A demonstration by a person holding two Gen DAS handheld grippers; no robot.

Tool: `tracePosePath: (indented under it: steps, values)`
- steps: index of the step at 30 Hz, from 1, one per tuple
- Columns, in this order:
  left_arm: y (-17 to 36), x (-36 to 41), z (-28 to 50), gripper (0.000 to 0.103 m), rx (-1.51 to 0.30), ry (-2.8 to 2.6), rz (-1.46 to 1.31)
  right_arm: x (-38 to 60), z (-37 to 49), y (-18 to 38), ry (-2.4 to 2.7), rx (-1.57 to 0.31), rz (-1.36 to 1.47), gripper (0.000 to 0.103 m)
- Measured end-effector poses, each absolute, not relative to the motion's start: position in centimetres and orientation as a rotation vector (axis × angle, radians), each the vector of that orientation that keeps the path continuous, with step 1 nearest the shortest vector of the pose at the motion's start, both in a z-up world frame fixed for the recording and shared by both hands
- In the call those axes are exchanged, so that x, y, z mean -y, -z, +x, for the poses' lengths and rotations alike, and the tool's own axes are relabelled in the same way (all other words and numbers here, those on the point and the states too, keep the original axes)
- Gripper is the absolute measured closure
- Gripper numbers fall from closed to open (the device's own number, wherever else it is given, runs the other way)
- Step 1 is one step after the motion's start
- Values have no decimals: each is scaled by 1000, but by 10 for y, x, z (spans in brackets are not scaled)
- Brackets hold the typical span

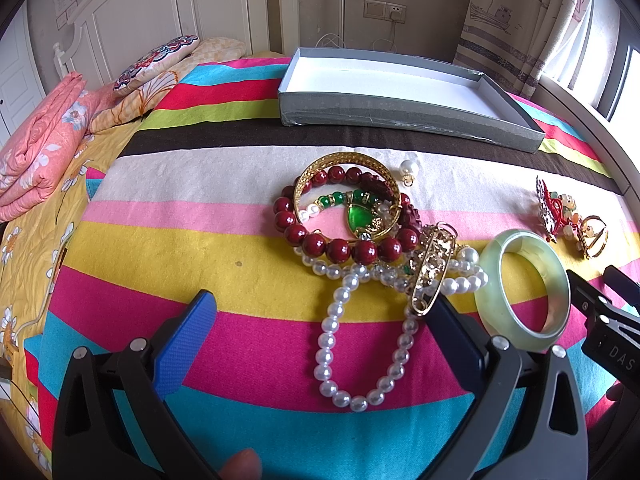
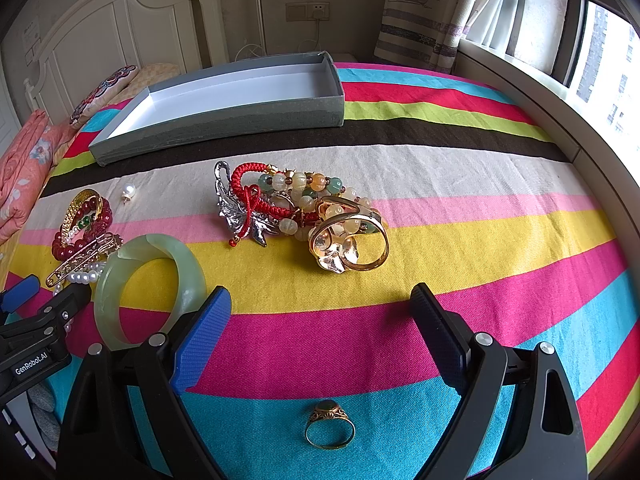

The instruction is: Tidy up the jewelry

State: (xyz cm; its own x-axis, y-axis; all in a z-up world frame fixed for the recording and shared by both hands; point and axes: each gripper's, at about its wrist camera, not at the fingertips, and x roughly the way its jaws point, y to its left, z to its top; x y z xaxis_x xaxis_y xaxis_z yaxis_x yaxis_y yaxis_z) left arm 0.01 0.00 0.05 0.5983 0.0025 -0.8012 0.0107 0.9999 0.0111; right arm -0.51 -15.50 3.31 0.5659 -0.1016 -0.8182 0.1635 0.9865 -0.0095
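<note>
Jewelry lies on a striped cloth. In the left wrist view, my left gripper (image 1: 320, 308) is open over a pearl necklace (image 1: 362, 336). Beyond it lie a red bead bracelet (image 1: 340, 242), a gold bangle (image 1: 347, 160), a green pendant (image 1: 357, 216), a gold brooch pin (image 1: 432, 264) and a pale jade bangle (image 1: 524, 284). In the right wrist view, my right gripper (image 2: 322, 300) is open and empty. A gold ring with a green stone (image 2: 330, 426) lies between its arms. Ahead lie a gold flower ring (image 2: 348, 240), a beaded bracelet (image 2: 304, 188), a red cord (image 2: 256, 188) and a silver brooch (image 2: 240, 208).
An open grey box (image 1: 400, 114) with a white inside stands beyond the jewelry; it also shows in the right wrist view (image 2: 224, 128). A loose pearl charm (image 1: 409, 170) lies near it. Pillows (image 1: 156, 60) and a folded pink quilt (image 1: 40, 140) lie at the left. A window ledge (image 2: 560, 100) runs along the right.
</note>
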Motion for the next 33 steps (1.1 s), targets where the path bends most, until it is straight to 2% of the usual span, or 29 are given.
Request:
tracePosePath:
  steps: [29, 33]
  values:
    - [0, 0, 0, 2, -930, 5, 15, 155, -5, -33, 151, -957, 68, 16]
    - [0, 0, 0, 2, -930, 4, 14, 154, -4, -37, 50, -1002, 27, 14]
